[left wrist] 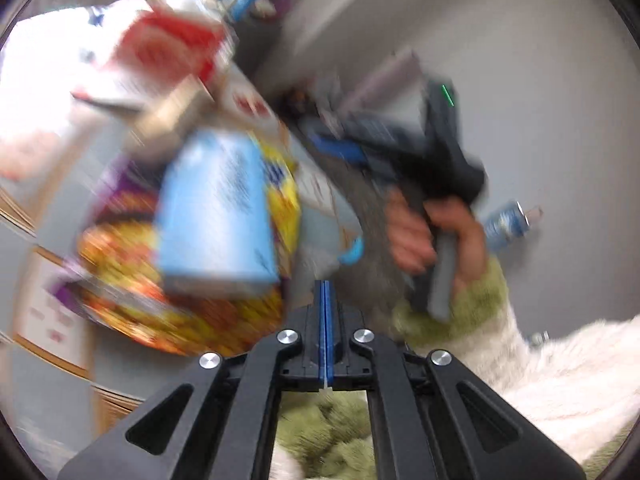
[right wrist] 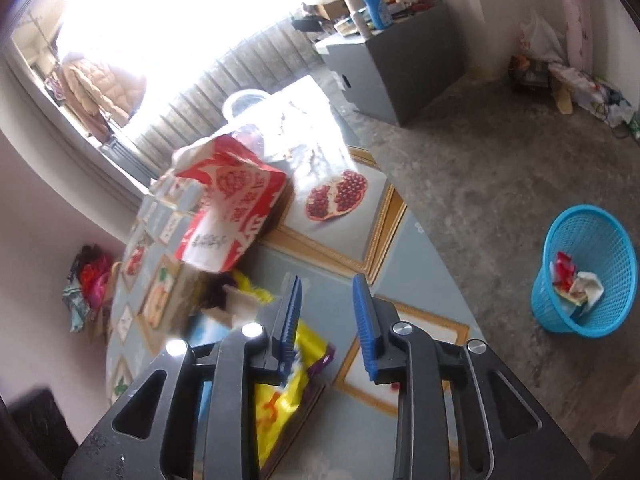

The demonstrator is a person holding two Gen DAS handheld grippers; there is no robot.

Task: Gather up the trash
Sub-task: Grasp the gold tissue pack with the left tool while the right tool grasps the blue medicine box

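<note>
My left gripper [left wrist: 326, 292] is shut, its blue pads pressed together with nothing visible between them. Just past it, blurred, lie a light blue box [left wrist: 216, 216] on a yellow and orange snack bag [left wrist: 160, 312], with a red and white carton [left wrist: 172, 52] behind. To the right, a hand [left wrist: 440, 232] in a fluffy sleeve grips a black handle. My right gripper [right wrist: 328, 292] stands open over the table [right wrist: 332, 264], pads apart and empty. The yellow snack bag [right wrist: 288, 396] lies under its left finger. The torn red and white carton [right wrist: 228, 208] stands beyond.
A blue mesh basket [right wrist: 584, 276] holding some wrappers stands on the concrete floor, right of the table edge. A grey cabinet [right wrist: 380, 68] with a blue bottle [right wrist: 376, 4] is at the back. A blue can [left wrist: 508, 222] lies on the floor. Clutter sits in the far corner [right wrist: 568, 80].
</note>
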